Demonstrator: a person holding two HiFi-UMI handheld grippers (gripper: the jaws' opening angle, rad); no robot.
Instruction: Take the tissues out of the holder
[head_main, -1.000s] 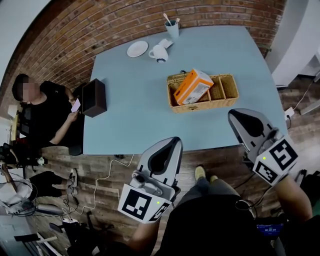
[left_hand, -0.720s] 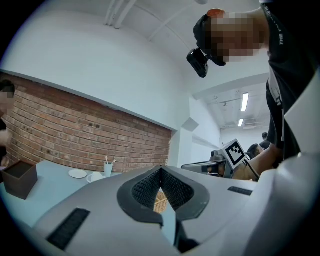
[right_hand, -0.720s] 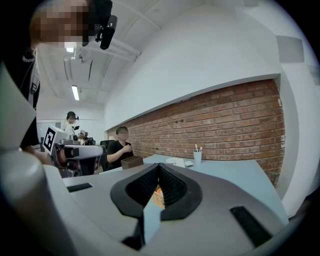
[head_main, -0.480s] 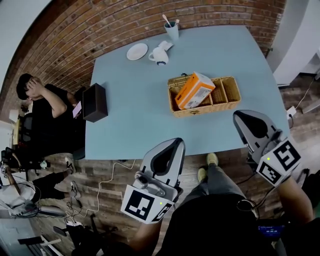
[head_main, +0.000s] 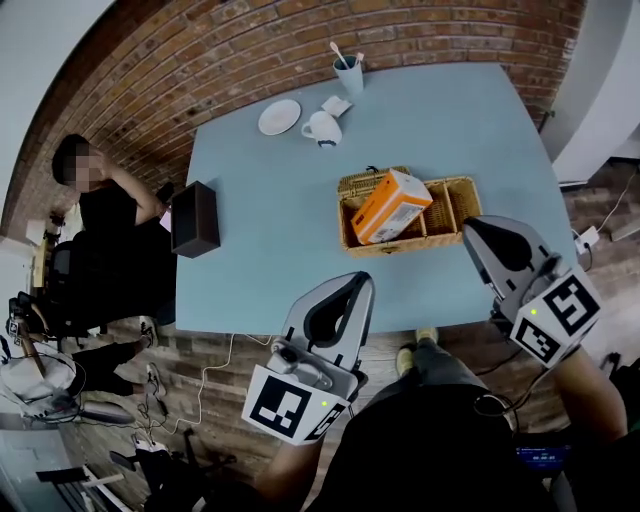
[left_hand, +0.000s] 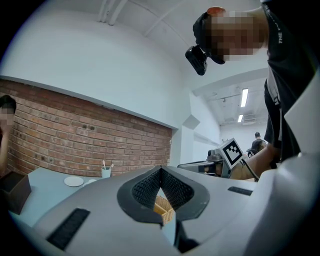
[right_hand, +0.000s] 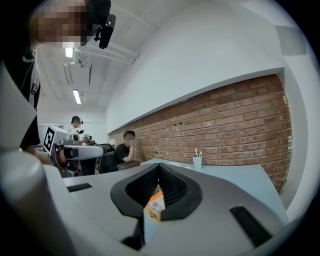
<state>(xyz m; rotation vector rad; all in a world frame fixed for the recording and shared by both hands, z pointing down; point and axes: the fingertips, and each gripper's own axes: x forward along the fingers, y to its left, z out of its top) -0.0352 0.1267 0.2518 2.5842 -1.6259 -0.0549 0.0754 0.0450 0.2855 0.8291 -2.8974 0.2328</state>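
Note:
An orange tissue box (head_main: 389, 204) lies tilted in a wicker basket holder (head_main: 455, 198) on the light blue table (head_main: 270, 260). My left gripper (head_main: 362, 278) hangs at the table's near edge, shut with nothing between its jaws. My right gripper (head_main: 468, 226) is just right of and nearer than the basket, also shut and empty. In the left gripper view the jaws (left_hand: 161, 171) meet, and a bit of wicker basket (left_hand: 163, 206) shows through the gap below. The right gripper view shows closed jaws (right_hand: 159, 167) with the orange box (right_hand: 155, 202) beyond them.
A black box (head_main: 195, 218) stands at the table's left edge. A white saucer (head_main: 279, 116), a mug (head_main: 322, 128) and a cup with utensils (head_main: 347, 72) sit at the far side. A seated person (head_main: 105, 230) is left of the table. A brick wall runs behind.
Both grippers have moved forward toward the table and basket, staying shut. The seated person has raised a hand to the head.

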